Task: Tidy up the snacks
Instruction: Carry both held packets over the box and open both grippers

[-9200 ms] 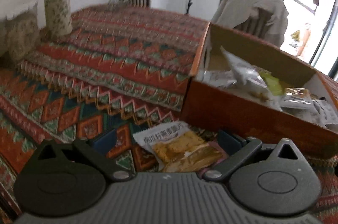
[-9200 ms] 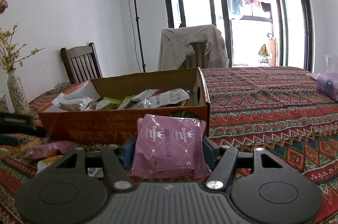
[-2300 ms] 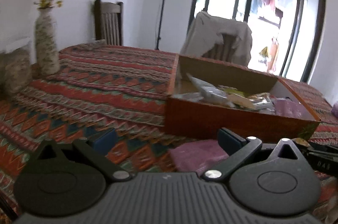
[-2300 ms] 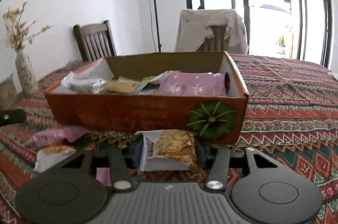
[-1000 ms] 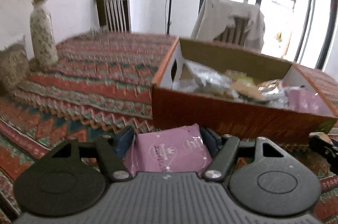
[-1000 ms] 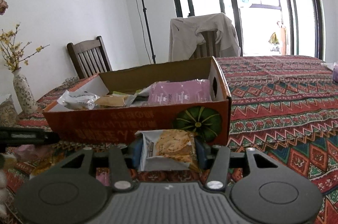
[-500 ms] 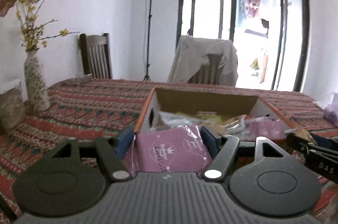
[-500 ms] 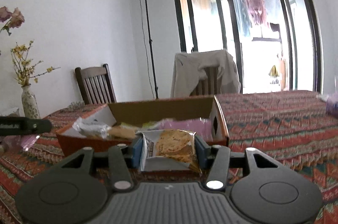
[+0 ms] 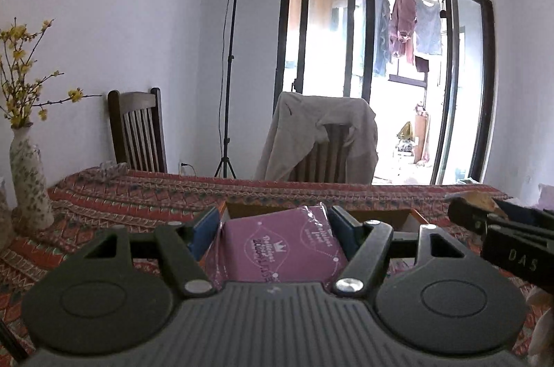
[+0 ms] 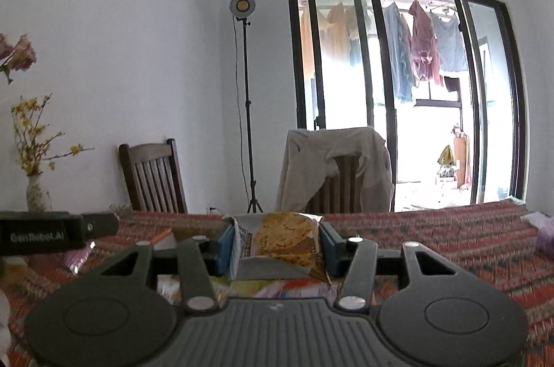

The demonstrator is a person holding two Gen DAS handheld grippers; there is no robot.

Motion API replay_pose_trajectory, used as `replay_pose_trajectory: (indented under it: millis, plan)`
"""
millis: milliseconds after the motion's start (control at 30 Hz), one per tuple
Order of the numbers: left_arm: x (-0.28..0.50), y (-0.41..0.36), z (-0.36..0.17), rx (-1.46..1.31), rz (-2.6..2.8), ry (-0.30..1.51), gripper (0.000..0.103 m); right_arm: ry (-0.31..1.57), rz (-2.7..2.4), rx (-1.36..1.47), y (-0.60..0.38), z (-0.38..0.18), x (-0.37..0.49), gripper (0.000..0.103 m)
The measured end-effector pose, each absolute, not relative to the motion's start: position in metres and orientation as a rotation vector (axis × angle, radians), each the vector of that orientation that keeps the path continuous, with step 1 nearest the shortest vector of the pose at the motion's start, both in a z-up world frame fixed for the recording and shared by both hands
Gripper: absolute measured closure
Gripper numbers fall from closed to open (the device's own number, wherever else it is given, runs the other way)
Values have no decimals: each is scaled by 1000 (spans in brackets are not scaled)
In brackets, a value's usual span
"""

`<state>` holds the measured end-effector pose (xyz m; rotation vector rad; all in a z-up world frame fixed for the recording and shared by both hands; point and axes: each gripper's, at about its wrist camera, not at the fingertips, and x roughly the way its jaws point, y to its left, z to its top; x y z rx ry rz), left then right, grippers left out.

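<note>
In the left wrist view a purple snack packet (image 9: 280,245) sits between the blue pads of my left gripper (image 9: 273,223), which is shut on it. Just beyond it shows a strip of the cardboard box (image 9: 374,214). My right gripper (image 10: 275,239) is shut on a clear packet of yellow crackers (image 10: 284,239), held above snacks lying in the box (image 10: 162,236). Each gripper shows in the other's view: the right gripper (image 9: 502,228) at the right edge, the left gripper (image 10: 52,233) at the left edge. Both are lifted over the box.
A patterned red tablecloth (image 9: 138,194) covers the table. A vase (image 9: 29,187) with yellow flowers stands at the left. Behind the table are a wooden chair (image 9: 138,131), a chair draped with a jacket (image 9: 322,135), and a lamp stand (image 9: 230,72).
Both grippers have risen and tilted upward with their packets. The box has dropped to the bottom of both views and is mostly hidden behind the packets.
</note>
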<state>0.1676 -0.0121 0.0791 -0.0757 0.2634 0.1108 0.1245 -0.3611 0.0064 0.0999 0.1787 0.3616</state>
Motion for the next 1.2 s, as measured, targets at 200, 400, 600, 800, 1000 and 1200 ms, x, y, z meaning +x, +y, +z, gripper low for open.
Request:
replay_pose_trajectory:
  millis: [200, 400, 600, 800, 1000, 1200]
  plan:
    - [198, -13, 75, -95, 128, 262, 32, 201, 356, 107, -353, 10, 163, 53]
    - [223, -13, 52, -83, 153, 261, 32, 212, 354, 147, -354, -11, 185, 53]
    - [235, -4, 36, -91, 141, 302, 32, 245, 356, 135, -351, -28, 195, 53]
    - [235, 1, 32, -99, 134, 308, 33, 256, 360, 104, -345, -34, 193, 53]
    - [235, 1, 30, -100, 124, 315, 26, 272, 370, 100, -343, -37, 191, 37]
    - [227, 11, 34, -140, 146, 264, 0, 300, 366, 114, -345, -42, 194, 0]
